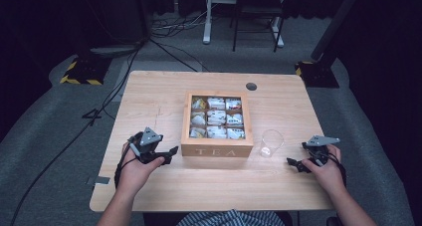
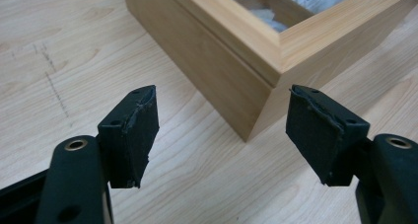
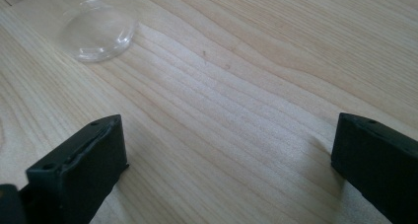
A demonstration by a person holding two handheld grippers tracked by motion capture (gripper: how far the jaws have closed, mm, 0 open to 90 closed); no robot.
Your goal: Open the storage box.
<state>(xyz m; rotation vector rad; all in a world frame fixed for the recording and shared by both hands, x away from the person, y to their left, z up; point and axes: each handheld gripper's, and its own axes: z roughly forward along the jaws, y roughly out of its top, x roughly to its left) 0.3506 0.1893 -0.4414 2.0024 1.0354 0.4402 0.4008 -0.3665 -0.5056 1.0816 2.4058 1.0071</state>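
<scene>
The left hand-held gripper (image 1: 171, 150) is hovering open and empty just beside the near left corner of the tea box (image 1: 217, 147), lying mid-tabletop (image 1: 149, 94), while the right hand-held gripper (image 1: 292, 162) is waiting open beyond the cup (image 1: 271, 143).

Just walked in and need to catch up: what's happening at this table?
A person sits at a wooden table with a gripper in each hand. The left gripper hovers open beside the near left corner of the tea box, holding nothing. The box has nine compartments of tea bags under a windowed lid that looks closed. The right gripper is open too, low over bare wood, with a clear cup standing between it and the box. Nothing is gripped yet.
</scene>
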